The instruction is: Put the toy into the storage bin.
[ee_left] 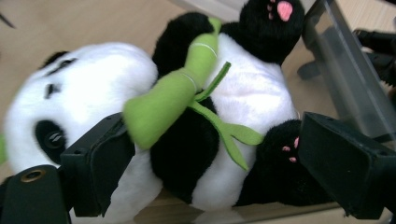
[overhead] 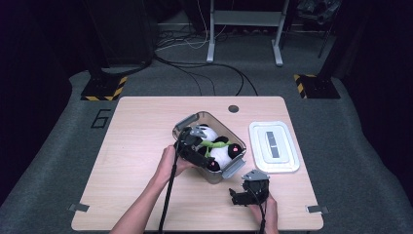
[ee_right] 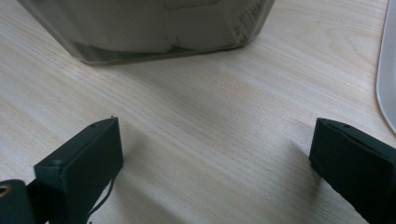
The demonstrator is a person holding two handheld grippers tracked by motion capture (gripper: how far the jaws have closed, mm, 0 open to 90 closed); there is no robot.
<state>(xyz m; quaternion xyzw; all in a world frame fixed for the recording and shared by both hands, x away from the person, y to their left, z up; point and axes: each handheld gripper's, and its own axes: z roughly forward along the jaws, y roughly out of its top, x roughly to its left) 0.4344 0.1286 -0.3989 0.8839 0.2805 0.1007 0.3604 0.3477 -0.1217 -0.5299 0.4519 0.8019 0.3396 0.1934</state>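
Though lidless — bin (overhead: 187,122) with panda (ee_left: 224,121)

Panda (overhead: 217,146) in bin (overhead: 213,118), lid (overhead: 273,146) just right, on table (overhead: 141,136).

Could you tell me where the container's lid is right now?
In the high view, the white lid lies flat on the table, just right of the clear container and beyond the right tool.

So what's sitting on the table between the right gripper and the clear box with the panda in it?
Nothing: in the right gripper view, only bare wooden table stretches from the right gripper, with its jaws open, to the clear box. The high view agrees.
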